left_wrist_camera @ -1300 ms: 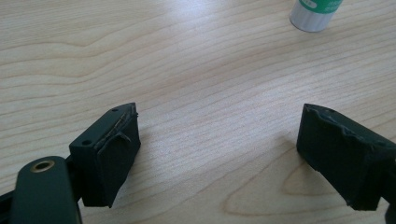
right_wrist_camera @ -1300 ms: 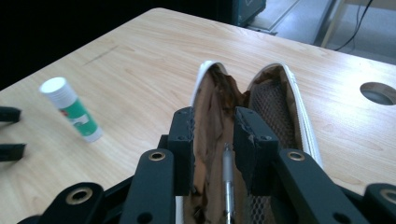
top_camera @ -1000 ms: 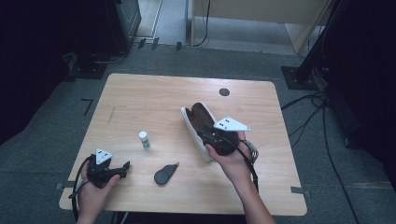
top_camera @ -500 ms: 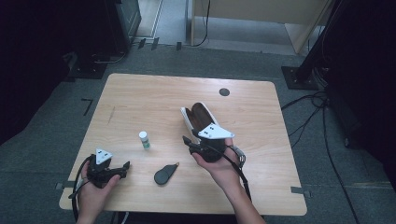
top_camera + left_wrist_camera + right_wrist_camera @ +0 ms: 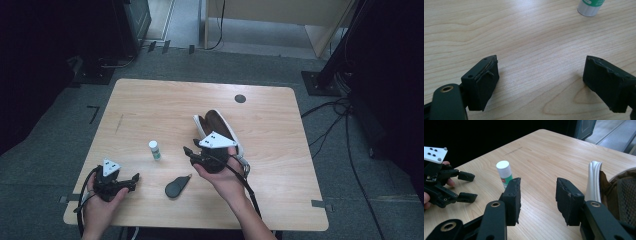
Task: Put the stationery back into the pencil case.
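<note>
Aiming right claw (image 5: 189, 155) at stick (image 5: 155, 150), jaws parted with nothing between them, having just been opening. Keeping stick upright on bench (image 5: 150, 105), near the right claw's tips but apart from them, left of shoe (image 5: 215, 125). Seeing, in the right gripper view, stick (image 5: 505, 173) just beyond the left-hand jaw rather than centred in the gap of right claw (image 5: 537, 187). Resting left claw (image 5: 134, 181) low at the near-left corner, jaws wide and holding nothing. Leaving dark teardrop piece (image 5: 176, 187) flat between the two hands. Judging risks: clipping stick with that off-centre jaw on approach and toppling it, sending it rolling across bench; pinching near the cap and squirting it out of the pads, being narrow and round; dragging the right wrist or cable over shoe (image 5: 619, 192) lying just beside it; closing before the gap is spanning stick fully and nudging it toward left claw (image 5: 540, 72).
</note>
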The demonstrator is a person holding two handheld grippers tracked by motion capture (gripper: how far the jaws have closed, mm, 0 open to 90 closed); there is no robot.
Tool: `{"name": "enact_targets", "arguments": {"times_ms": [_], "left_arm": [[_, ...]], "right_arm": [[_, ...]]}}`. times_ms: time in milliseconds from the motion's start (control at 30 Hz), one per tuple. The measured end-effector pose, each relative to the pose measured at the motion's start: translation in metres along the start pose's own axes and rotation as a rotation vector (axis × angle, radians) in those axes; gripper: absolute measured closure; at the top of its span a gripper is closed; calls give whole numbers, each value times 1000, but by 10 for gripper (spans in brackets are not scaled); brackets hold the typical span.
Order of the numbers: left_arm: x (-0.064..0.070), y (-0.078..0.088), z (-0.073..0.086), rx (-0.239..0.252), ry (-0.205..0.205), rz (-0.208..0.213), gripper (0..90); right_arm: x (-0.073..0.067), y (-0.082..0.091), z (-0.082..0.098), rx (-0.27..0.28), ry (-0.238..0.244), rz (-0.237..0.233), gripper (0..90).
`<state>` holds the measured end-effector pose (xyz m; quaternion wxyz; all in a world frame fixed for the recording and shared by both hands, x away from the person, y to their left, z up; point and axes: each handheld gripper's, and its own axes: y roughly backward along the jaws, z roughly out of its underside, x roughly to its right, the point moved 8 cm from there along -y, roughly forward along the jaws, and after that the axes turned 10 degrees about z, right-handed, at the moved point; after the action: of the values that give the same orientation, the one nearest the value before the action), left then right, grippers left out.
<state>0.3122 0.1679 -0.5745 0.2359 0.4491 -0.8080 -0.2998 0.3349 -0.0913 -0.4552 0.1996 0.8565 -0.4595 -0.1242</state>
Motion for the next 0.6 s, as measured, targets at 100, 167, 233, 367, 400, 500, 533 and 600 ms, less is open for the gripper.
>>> {"name": "enact_targets", "arguments": {"times_ms": [100, 167, 233, 367, 400, 500, 533, 600], "left_arm": [[0, 0, 0, -1, -1, 0, 134], [0, 0, 0, -1, -1, 0, 134], [0, 0, 0, -1, -1, 0, 134], [0, 0, 0, 0, 2, 0, 134], [0, 0, 0, 0, 2, 1, 134], [0, 0, 0, 0, 2, 1, 134], [0, 0, 0, 0, 2, 0, 134], [0, 0, 0, 0, 2, 0, 134]], "right_arm": [[-3, -4, 1, -2, -1, -6, 548], [-5, -8, 1, -6, 2, -11, 544], [-8, -11, 2, -9, 2, -17, 540], [-11, -17, 2, -17, 1, -24, 536], [-12, -18, 2, -12, 1, -25, 536], [-15, -23, 0, -15, 1, -31, 535], [-16, -24, 0, -13, 1, -30, 535], [-17, -27, 0, -18, 4, -32, 535]]}}
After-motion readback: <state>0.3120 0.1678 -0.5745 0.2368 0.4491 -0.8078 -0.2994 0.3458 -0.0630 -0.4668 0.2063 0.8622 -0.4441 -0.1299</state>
